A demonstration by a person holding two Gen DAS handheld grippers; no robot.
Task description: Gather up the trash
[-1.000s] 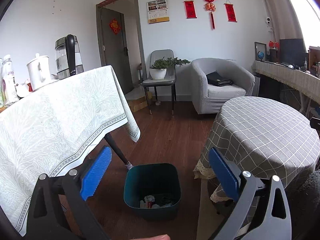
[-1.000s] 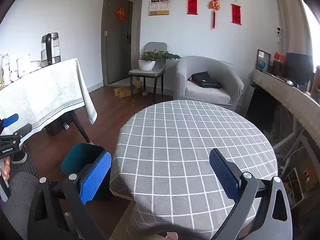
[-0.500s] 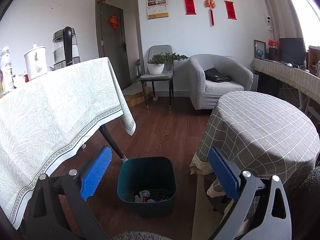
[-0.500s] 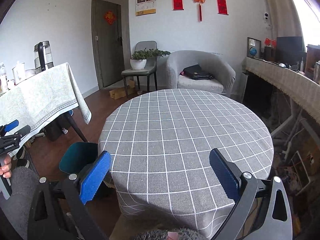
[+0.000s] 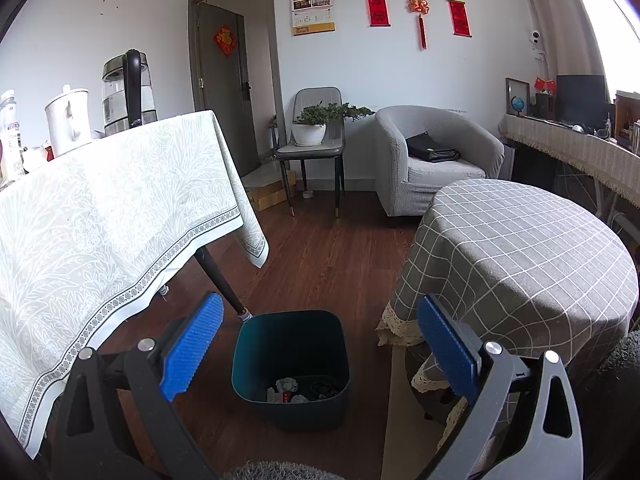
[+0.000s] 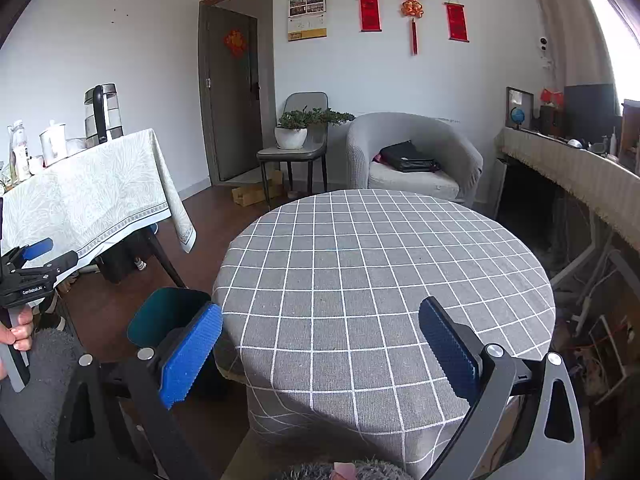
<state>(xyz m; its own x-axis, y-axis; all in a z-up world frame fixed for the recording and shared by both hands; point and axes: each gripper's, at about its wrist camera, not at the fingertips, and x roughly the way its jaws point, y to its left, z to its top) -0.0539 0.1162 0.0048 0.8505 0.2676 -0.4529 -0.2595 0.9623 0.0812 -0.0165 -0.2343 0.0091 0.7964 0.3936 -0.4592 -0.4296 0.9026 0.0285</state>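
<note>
Both blue-padded tools, left tool (image 5: 316, 344) and right tool (image 6: 320, 344), gape wide and empty; the crumpled trash (image 5: 287, 385) lies in the smooth, square teal plastic bin (image 5: 290, 364), low between the left tool's pads.

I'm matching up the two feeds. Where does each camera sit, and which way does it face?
Left wrist: on the open left claw, angled down at the dark teal plastic trash bin on the floor.
Right wrist: on the open right claw, facing the round grey checked tablecloth; the person's hand shows left.
Shared: bin, round table, grey armchair.
</note>
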